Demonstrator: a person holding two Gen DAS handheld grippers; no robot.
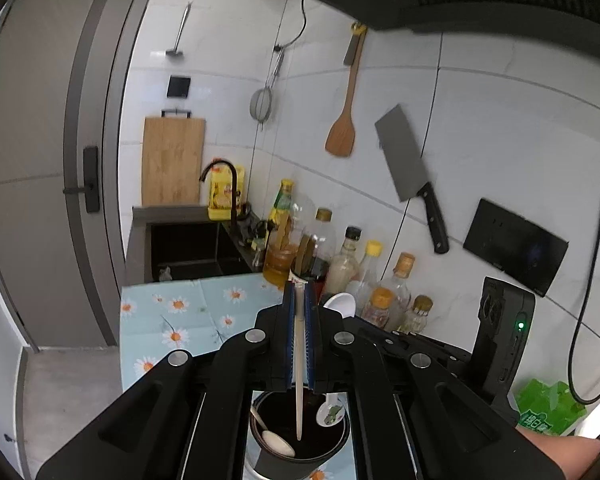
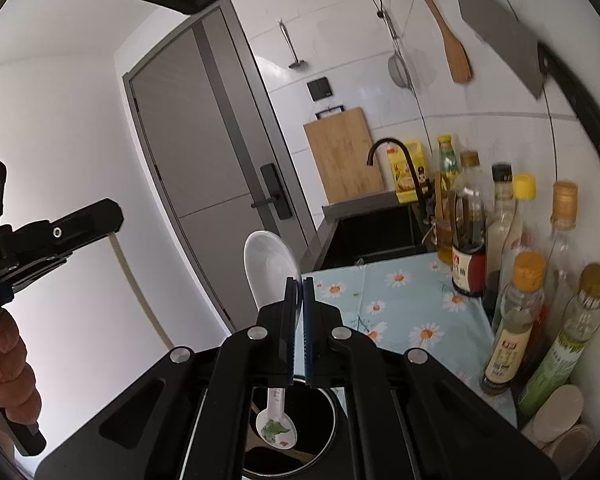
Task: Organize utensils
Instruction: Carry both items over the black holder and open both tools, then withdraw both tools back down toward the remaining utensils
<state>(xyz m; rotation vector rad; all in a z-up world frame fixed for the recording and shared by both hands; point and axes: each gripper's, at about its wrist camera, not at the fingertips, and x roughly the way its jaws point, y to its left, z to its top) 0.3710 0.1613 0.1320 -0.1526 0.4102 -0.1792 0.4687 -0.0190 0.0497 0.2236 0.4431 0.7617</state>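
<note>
My left tongs (image 1: 299,296) clench a slim white chopstick (image 1: 299,360); right tongs (image 2: 299,292) clench a white ceramic spoon (image 2: 270,266). I steer both toward the utensil jar at one o'clock (image 1: 302,258), keeping clear of the bottles.

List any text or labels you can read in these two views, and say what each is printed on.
"ot.AI": partial white lettering on the left hand-held gripper, cut off at the frame edge.
Green packet: white Chinese characters, too blurred to read.
Dark sauce bottle: red label, characters unreadable.
Small yellow-capped bottle: label unreadable.
Green-labelled bottle: print unreadable.
Yellow oil jug: picture label, no legible words.
</note>
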